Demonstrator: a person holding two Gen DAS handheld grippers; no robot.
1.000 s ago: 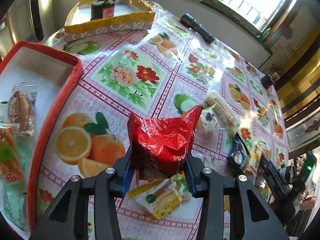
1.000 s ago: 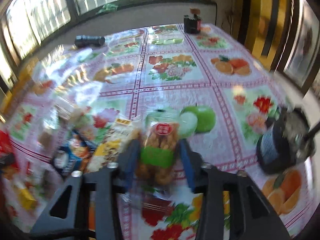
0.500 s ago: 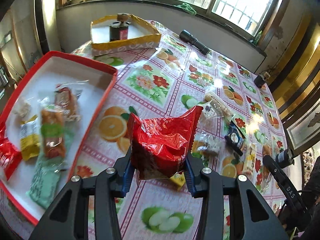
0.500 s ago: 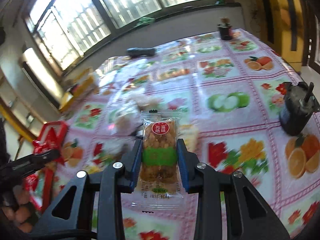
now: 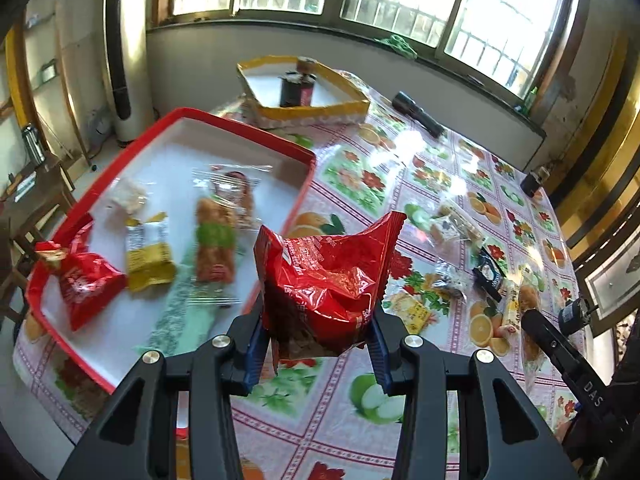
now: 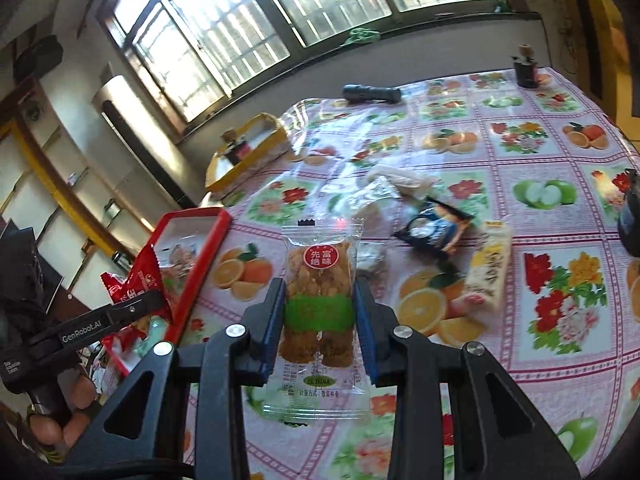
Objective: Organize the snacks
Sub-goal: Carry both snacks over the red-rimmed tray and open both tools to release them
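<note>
A crinkled red foil snack bag (image 5: 326, 284) is clamped between the blue pads of the left gripper (image 5: 318, 344), held up in the air above the tablecloth, just beside the near right edge of the red-rimmed white tray (image 5: 308, 164). In the right wrist view the same bag (image 6: 136, 280) shows at the far left, pinched in the left gripper (image 6: 120, 312) over the tray's corner (image 6: 208, 248).

The right gripper (image 6: 320, 320) is clenched on a clear-wrapped golden crispy snack bar with a green band and a round red label (image 6: 320, 292), standing upright between its blue pads, off the table.

Inside the tray lie a second red foil bag (image 5: 86, 284), a yellow packet (image 5: 148, 256), a clear packet with a green band (image 5: 214, 244), another clear-wrapped brown snack (image 5: 236, 196), a small pale snack (image 5: 130, 196) and a pale green packet (image 5: 180, 312).

On the glossy fruit-and-flower patterned tablecloth (image 6: 520, 136), loose snacks remain in a cluster: a dark blue packet (image 6: 434, 232), a long yellow-and-white packet (image 6: 490, 268) and crumpled clear wrappers (image 6: 384, 188).

Farther back sit a yellow-rimmed cardboard tray (image 5: 304, 110) with a dark jar (image 5: 298, 88) inside it, a black flashlight (image 6: 372, 93), and a small dark bottle (image 6: 526, 68) near the far table edge. Fingers of a person's hand (image 6: 60, 416) grip the left gripper's handle.
</note>
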